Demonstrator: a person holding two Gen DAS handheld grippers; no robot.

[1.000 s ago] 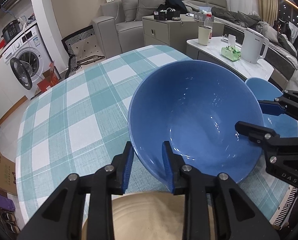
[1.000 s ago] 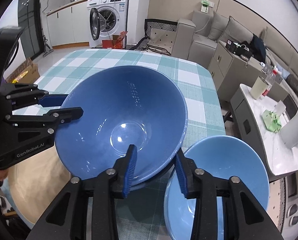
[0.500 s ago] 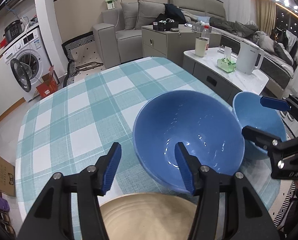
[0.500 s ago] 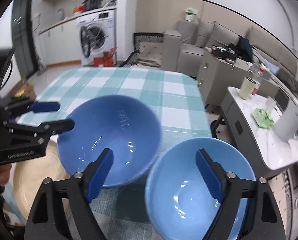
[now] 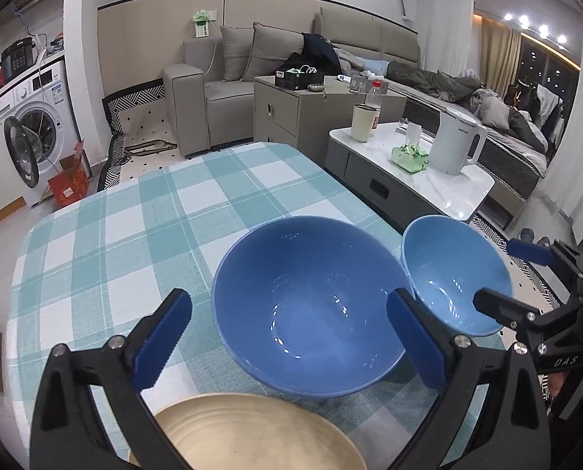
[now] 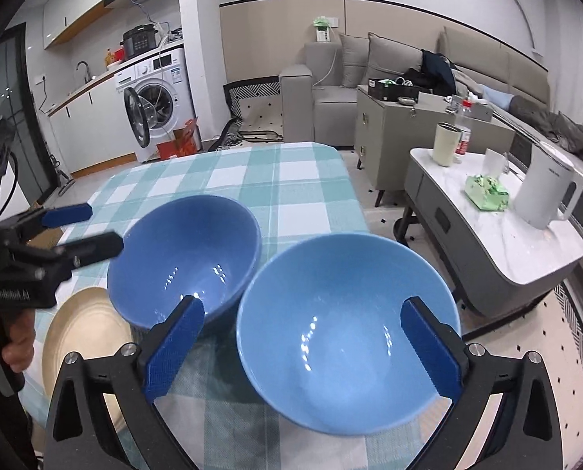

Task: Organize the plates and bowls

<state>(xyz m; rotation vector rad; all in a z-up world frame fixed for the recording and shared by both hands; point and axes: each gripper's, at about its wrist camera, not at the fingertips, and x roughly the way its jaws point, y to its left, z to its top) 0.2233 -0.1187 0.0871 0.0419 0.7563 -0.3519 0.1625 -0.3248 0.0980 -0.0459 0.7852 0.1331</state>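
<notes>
My right gripper (image 6: 301, 346), jaws opening and empty, hangs just over the light bowl (image 6: 346, 333); the dark bowl (image 6: 185, 258) sits to its left

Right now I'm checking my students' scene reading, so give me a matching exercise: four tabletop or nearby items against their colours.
Items:
1. larger bowl
2. smaller bowl
3. plate
4. kettle

Colours:
A. white
B. light blue
C. beige
D. dark blue

Pairs: 1-D, 2-B, 3-C, 4-A
</notes>
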